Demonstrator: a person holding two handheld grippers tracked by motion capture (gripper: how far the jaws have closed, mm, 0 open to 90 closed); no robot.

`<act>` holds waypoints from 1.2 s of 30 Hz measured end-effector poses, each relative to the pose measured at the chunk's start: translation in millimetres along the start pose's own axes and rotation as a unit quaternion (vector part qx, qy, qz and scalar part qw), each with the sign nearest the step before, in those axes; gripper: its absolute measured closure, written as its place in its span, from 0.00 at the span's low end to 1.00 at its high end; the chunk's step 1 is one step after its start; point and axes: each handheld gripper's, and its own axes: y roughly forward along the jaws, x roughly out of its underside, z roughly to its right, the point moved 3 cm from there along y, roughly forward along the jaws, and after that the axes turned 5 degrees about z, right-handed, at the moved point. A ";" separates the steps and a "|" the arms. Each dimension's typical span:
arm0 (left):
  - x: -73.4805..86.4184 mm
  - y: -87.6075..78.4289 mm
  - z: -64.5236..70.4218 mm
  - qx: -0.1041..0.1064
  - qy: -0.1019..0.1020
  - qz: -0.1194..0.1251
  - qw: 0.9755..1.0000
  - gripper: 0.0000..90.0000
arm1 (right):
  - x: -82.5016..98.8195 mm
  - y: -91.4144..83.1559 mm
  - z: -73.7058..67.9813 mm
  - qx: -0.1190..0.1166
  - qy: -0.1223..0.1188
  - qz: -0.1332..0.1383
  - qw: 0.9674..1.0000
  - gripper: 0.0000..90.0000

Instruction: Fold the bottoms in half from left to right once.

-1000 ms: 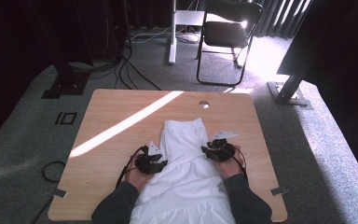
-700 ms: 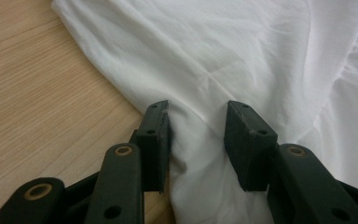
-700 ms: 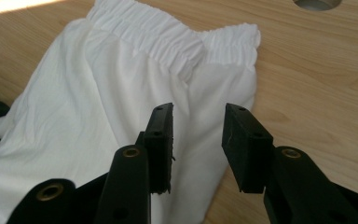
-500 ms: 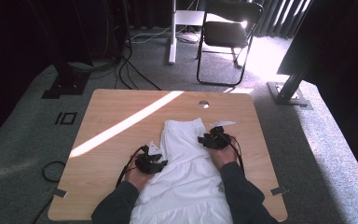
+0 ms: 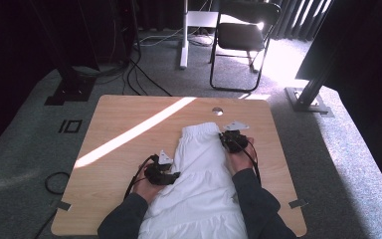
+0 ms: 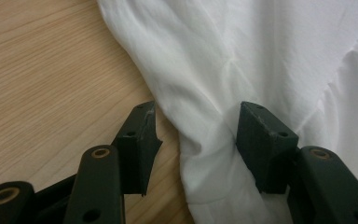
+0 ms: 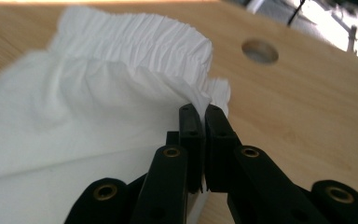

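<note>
A white garment (image 5: 199,169) with a gathered elastic waistband (image 7: 135,42) lies along the wooden table (image 5: 129,114), its hem at the near edge. My right gripper (image 5: 225,137) sits at the waistband's right corner. Its jaws have just been closing and now pinch the ruffled edge, as the right gripper (image 7: 201,112) view shows. My left gripper (image 5: 171,175) rests at the garment's left side, halfway down. The jaws of the left gripper (image 6: 196,116) have just been opening and straddle a loose fold of the cloth (image 6: 242,56), one on the bare wood.
A round hole (image 5: 218,111) lies in the table just beyond the waistband. A stripe of sunlight (image 5: 134,132) crosses the left half. On the floor behind are a black chair (image 5: 241,40), a white stand leg (image 5: 184,35), cables (image 5: 144,74) and dark stand bases (image 5: 308,97).
My right hand has slid away from me along the garment's right edge up to the waistband corner. The left hand has stayed where it was.
</note>
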 end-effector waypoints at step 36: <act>-15.1 22.4 -15.9 -0.048 -0.032 0.031 0.998 0.48 | 46.5 5.0 -33.8 -0.063 0.058 -0.047 0.995 0.97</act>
